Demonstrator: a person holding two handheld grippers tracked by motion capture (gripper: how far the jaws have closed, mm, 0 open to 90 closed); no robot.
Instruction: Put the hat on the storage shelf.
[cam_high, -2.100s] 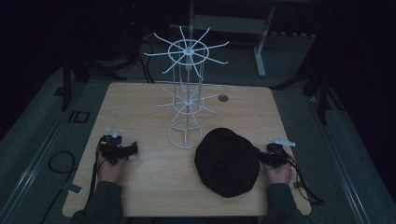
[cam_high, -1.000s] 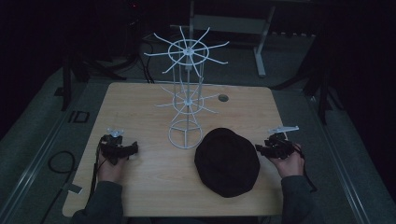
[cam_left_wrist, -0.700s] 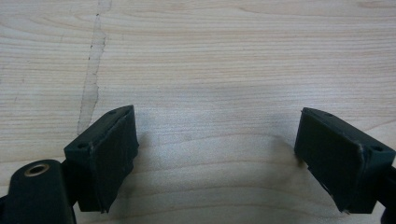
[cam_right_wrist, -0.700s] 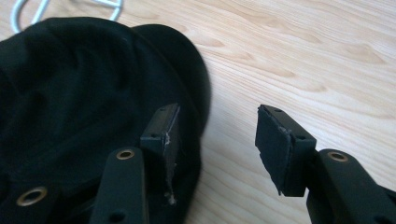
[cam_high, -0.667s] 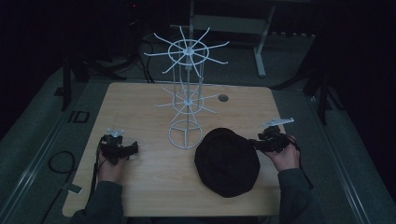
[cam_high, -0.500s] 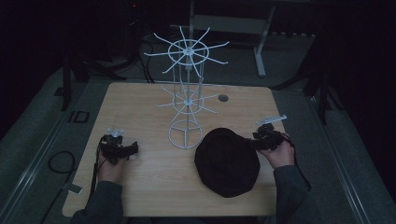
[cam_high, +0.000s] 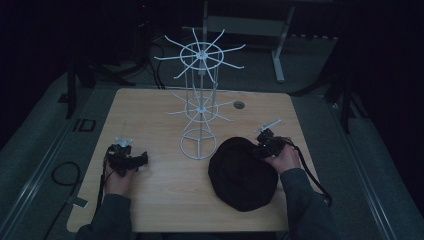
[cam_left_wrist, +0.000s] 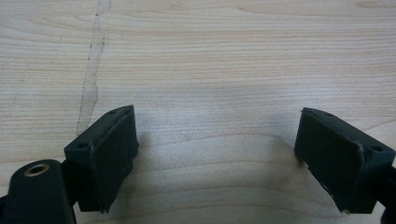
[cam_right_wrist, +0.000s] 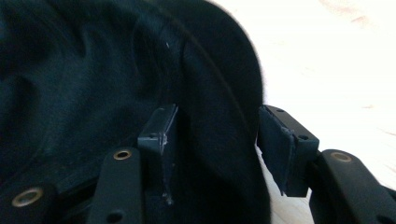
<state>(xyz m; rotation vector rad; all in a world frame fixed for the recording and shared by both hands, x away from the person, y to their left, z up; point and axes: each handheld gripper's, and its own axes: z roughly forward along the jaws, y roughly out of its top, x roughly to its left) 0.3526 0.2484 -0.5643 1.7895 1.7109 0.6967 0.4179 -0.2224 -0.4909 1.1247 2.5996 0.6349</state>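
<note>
A black cloth hat (cam_high: 241, 172), round and soft, lies flat on the tabletop (cam_high: 150, 115) in its front right part, close to the front edge and a little in from the right edge. Its fabric is matte and slightly creased. In the right gripper view, its raised, rounded edge (cam_right_wrist: 219, 116) shows folds and stitching against pale wood.

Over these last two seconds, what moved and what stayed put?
The right gripper swung out from the table's right edge and in to the black hat; its open jaws now straddle the hat's rim, not yet closed. The left gripper stayed open on the table, and the hat and the white wire rack did not shift.
</note>
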